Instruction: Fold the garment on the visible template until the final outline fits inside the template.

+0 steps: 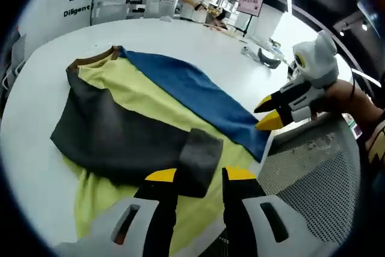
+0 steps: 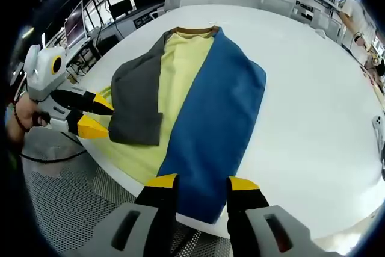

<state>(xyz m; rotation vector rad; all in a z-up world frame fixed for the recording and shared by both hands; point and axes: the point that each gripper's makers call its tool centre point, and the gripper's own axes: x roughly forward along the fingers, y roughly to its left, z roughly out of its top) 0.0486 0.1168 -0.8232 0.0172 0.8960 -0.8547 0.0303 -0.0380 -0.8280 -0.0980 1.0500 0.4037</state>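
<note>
Left hand-held gripper: jaws parted, grasping nothing, poised just above the grey sleeve cuff at the near table edge. Right hand-held gripper: jaws parted, released, over the hem of the blue panel. Garment, a grey, yellow and blue sweatshirt, lies flat on the white table, brown collar toward the far edge, both sleeves folded inward, hem at the near edge.

bright overhead light | soft shadows | fisheye-bent edges | mostly sharp
</note>
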